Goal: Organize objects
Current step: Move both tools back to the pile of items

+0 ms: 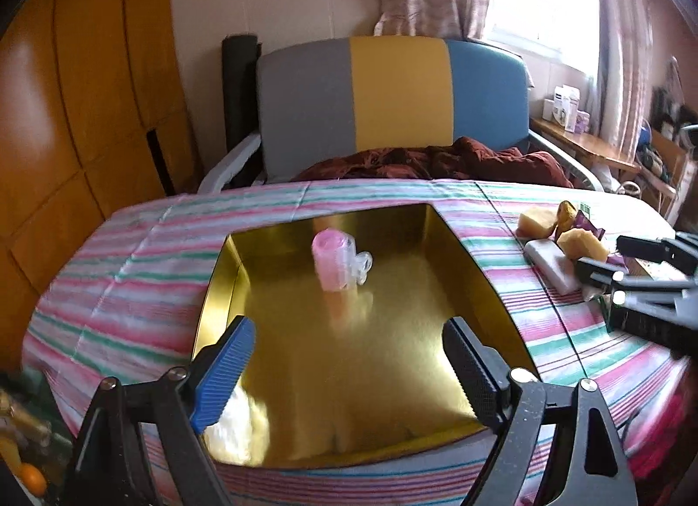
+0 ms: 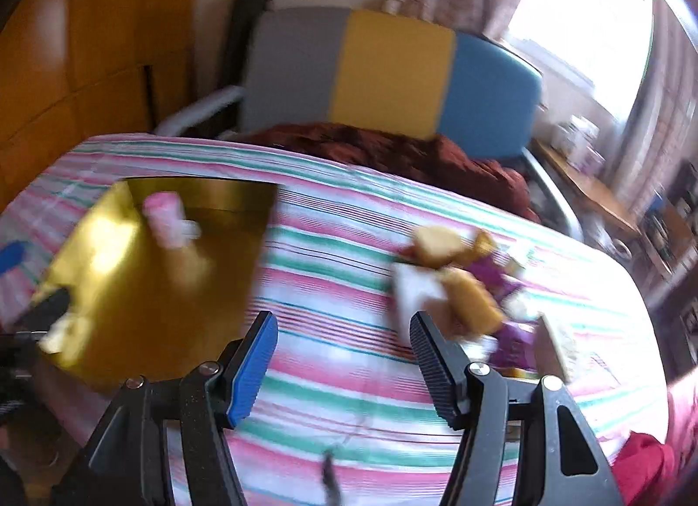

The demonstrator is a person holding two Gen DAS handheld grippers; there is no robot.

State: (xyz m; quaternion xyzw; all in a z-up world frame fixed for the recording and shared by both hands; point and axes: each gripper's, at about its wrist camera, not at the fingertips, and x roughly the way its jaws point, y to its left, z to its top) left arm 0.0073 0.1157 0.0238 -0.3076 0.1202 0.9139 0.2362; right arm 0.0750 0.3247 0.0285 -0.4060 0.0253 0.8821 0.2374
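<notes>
Left wrist: I'm holding the left gripper (image 1: 349, 368) over the near part of the gold tray (image 1: 480, 288), jaws spread wide, nothing between them. Pink roll (image 1: 330, 259) is lying in the tray toward the far side, a clear clip on its right. The tray is sitting on the striped cloth (image 1: 131, 270). To the right on the cloth: two yellow chunks (image 1: 582, 244), a white bar (image 1: 550, 264), a purple wrapper (image 1: 586, 220), all bunched together. Right gripper (image 1: 645, 283) is showing at the right edge, just beside that pile.

Right wrist: blurred. I'm seeing the right gripper (image 2: 344, 364) over bare cloth (image 2: 331, 253), jaws apart, gripping nothing. The pile (image 2: 471, 288) is sitting just past the right finger (image 2: 436, 368). Tray (image 2: 144, 309) is off to the left, the roll (image 2: 163, 213) inside it.
</notes>
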